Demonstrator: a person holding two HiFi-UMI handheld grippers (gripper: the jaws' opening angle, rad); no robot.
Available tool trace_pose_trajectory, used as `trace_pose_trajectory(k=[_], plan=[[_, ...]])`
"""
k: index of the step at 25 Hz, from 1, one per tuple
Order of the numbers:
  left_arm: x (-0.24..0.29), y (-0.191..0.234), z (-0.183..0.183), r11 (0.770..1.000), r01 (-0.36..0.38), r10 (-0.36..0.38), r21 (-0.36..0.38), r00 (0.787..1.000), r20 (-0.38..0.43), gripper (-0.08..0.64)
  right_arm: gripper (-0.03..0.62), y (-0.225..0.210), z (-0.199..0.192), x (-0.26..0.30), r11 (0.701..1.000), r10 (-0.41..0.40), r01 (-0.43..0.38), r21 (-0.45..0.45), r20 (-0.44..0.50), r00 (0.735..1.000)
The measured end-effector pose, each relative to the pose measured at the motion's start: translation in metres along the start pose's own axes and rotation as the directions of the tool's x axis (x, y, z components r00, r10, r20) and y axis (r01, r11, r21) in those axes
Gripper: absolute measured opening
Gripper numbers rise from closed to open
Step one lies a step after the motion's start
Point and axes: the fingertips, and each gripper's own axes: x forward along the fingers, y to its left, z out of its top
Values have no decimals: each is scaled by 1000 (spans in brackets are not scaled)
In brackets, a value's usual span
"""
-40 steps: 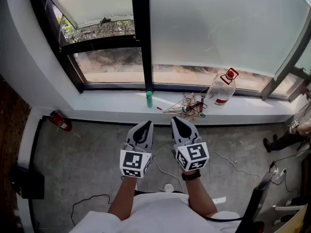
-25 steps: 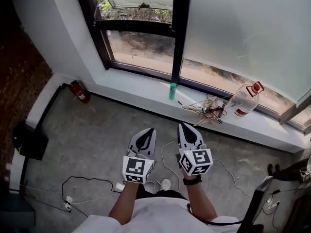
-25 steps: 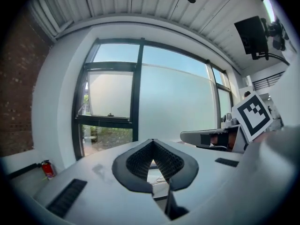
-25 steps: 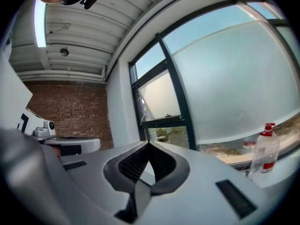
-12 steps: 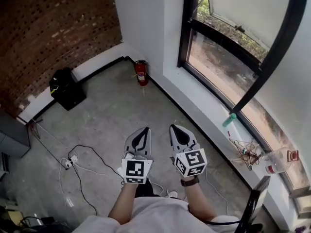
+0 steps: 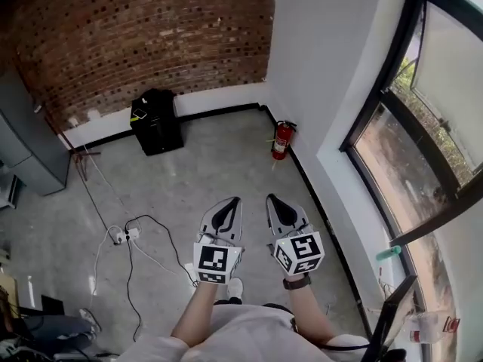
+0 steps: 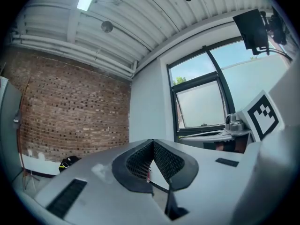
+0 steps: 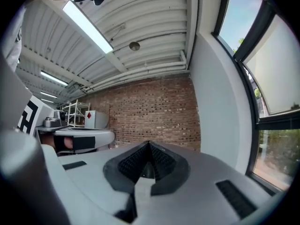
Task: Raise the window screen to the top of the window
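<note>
The window (image 6: 423, 119) with its black frame runs along the right edge of the head view, and a pale frosted screen panel (image 6: 453, 74) fills its upper part. Both grippers are held side by side over the concrete floor, well away from the glass. My left gripper (image 6: 226, 208) is shut and holds nothing. So is my right gripper (image 6: 278, 204), also with nothing in it. In the left gripper view the shut gripper (image 7: 152, 142) points at the white corner wall, with the window (image 7: 201, 107) to its right. The right gripper (image 8: 149, 144) faces the brick wall, the window (image 8: 276, 78) at the far right.
A red fire extinguisher (image 6: 281, 139) stands by the white wall. A black case (image 6: 155, 119) sits against the brick wall (image 6: 151, 29). Cables and a power strip (image 6: 121, 236) lie on the floor at left. A grey cabinet (image 6: 23, 142) is far left. A green bottle (image 6: 389, 253) lies on the sill.
The view has swung left, from facing the window and sill to the brick-wall corner; the window now sits at the right edge. Both grippers turned along, still shut and side by side.
</note>
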Motion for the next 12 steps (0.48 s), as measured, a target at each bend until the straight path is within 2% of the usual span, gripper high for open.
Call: trace_pose_trajectory(k=[3, 6, 12], plan=[[-3, 46, -6, 998, -55, 55, -39, 998, 5, -2, -11, 28, -7, 38, 998, 62, -62, -17, -24, 998], [2, 71, -18, 994, -90, 90, -65, 996, -9, -2, -11, 41, -18, 58, 995, 98, -100, -20, -59, 993], [40, 79, -44, 993, -71, 67, -96, 997, -49, -2, -12, 6, -36, 83, 997, 71, -72, -5, -102, 992]])
